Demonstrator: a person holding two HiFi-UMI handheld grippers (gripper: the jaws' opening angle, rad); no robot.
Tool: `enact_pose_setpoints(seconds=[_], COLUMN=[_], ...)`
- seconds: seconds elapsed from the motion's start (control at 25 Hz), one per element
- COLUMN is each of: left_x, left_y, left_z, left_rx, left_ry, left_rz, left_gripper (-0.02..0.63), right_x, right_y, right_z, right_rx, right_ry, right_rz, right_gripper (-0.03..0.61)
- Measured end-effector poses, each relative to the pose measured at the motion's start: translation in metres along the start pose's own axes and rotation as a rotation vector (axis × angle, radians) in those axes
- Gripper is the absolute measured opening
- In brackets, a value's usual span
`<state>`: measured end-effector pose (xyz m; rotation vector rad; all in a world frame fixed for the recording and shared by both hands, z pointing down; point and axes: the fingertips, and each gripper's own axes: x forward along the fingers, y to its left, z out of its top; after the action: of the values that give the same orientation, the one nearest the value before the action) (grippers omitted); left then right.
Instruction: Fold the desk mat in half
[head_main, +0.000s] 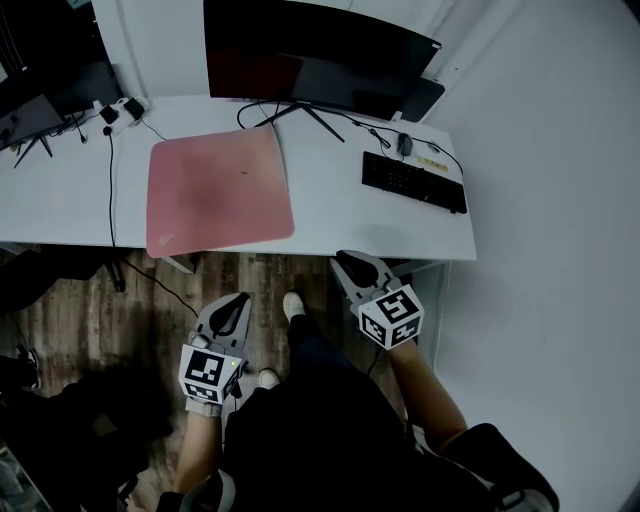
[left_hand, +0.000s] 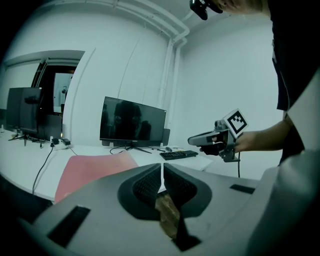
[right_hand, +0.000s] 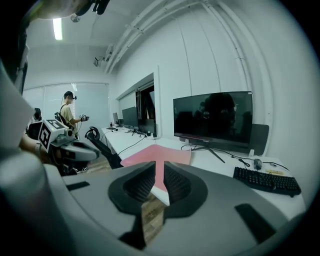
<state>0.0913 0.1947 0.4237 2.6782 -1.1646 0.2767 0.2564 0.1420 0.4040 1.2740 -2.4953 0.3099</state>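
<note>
A pink desk mat lies flat and unfolded on the white desk, its near edge at the desk's front edge. Both grippers hang over the floor in front of the desk, short of the mat. My left gripper sits below the mat's near edge with its jaws shut and nothing in them. My right gripper is just in front of the desk edge, right of the mat, its jaws a narrow gap apart and empty. The mat shows beyond the left gripper. The mat also lies ahead of the right gripper.
A large monitor stands behind the mat. A black keyboard and a mouse lie on the desk's right part. A black cable runs left of the mat. Wooden floor lies below. Another person stands far off.
</note>
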Motion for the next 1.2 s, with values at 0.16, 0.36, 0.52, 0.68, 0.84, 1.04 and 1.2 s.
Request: enact_pose_setpoints(seconds=[0.16, 0.36, 0.52, 0.68, 0.84, 1.04, 1.2], left_x=[0.039, 0.084, 0.119, 0.152, 0.180, 0.210, 0.230], left_y=[0.020, 0.045, 0.064, 0.080, 0.092, 0.099, 0.103], left_z=[0.002, -0.001, -0.004, -0.014, -0.028, -0.046, -0.062], left_rx=[-0.007, -0.028, -0.062, -0.119, -0.142, -0.117, -0.064], left_ry=[0.020, 0.067, 0.092, 0.114, 0.167, 0.255, 0.336], left_rz=[0.029, 0.078, 0.119, 0.171, 0.199, 0.192, 0.173], left_gripper=[0.009, 0.040, 0.078, 0.127, 0.147, 0.181, 0.189], right_x=[0.041, 0.095, 0.136, 0.176, 0.216, 0.261, 0.293], right_y=[-0.037, -0.076, -0.104, -0.126, -0.144, -0.161, -0.167], right_z=[0.006, 0.013, 0.018, 0.020, 0.020, 0.012, 0.005], right_rx=[0.005, 0.018, 0.024, 0.029, 0.027, 0.035, 0.034], right_ry=[0.023, 0.059, 0.086, 0.117, 0.146, 0.187, 0.210], right_rz=[0.049, 0.119, 0.180, 0.240, 0.286, 0.330, 0.363], right_gripper=[0.046, 0.046, 0.048, 0.048, 0.048, 0.066, 0.072])
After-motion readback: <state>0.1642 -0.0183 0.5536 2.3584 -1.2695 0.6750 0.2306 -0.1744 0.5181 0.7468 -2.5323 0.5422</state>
